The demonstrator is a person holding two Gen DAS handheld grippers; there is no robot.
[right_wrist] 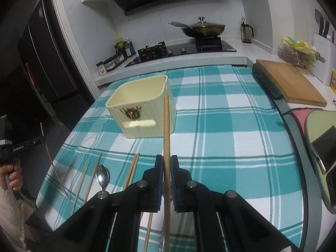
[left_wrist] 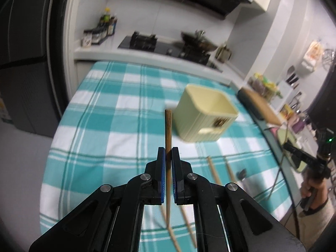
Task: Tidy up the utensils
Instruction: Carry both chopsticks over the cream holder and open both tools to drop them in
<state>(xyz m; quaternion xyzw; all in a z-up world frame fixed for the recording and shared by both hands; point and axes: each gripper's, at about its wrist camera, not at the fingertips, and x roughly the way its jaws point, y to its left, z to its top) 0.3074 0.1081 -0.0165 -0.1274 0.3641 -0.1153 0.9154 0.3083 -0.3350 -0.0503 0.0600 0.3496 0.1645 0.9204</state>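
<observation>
1. Since you've got one chopstick pinched in each claw, you're set up to drop both into the cream ribbed plastic holder box, which is the landmark here. Your left gripper is clamped on a dark brown wooden chopstick, and it stands near-upright just left of the box in the left wrist view.
2. Your right gripper is squeezed onto a lighter tan wooden chopstick, whose top crosses in front of the box's right front corner. I'd guess that holding them upright means they'll slide in end first.
3. The loose tan chopsticks and a shiny metal spoon lie flat on the near side of the box, toward you, not yet sorted.
4. The box sits on a teal-and-white checked tablecloth. Behind the box is a black stove with a lidded wok; right of the box, well apart, is a wooden cutting board. Left of it there's a dark fridge.
</observation>
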